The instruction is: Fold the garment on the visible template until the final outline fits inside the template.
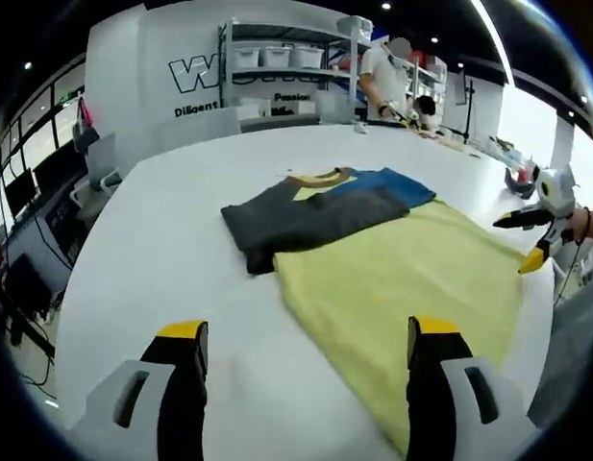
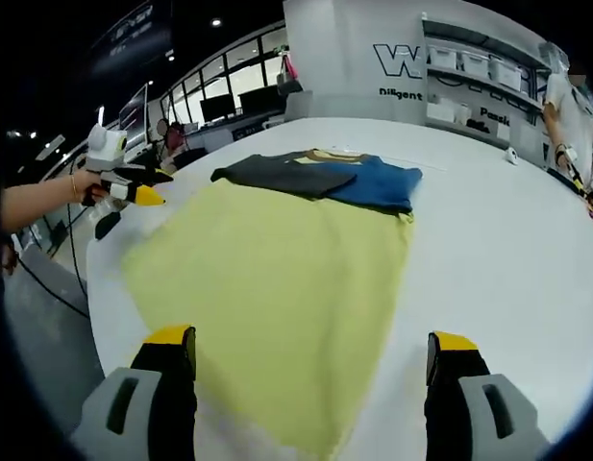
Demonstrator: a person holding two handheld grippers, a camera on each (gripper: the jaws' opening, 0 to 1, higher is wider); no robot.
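One shirt (image 2: pixel 320 178), collar facing away.

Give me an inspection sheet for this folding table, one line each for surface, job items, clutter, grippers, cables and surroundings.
Surface: white table, round-edged.
Job's things: yellow garment spread flat, its grey sleeve and blue sleeve folded in at the collar end; template not made out.
Clutter: small items on the far table edge, too small to name.
Grippers: left gripper open, above the table and the garment edge; right gripper open, over the garment hem; neither holds anything.
Cables: dark cables by the floor.
Surroundings: shelving with bins, a person standing at it, lettered wall.
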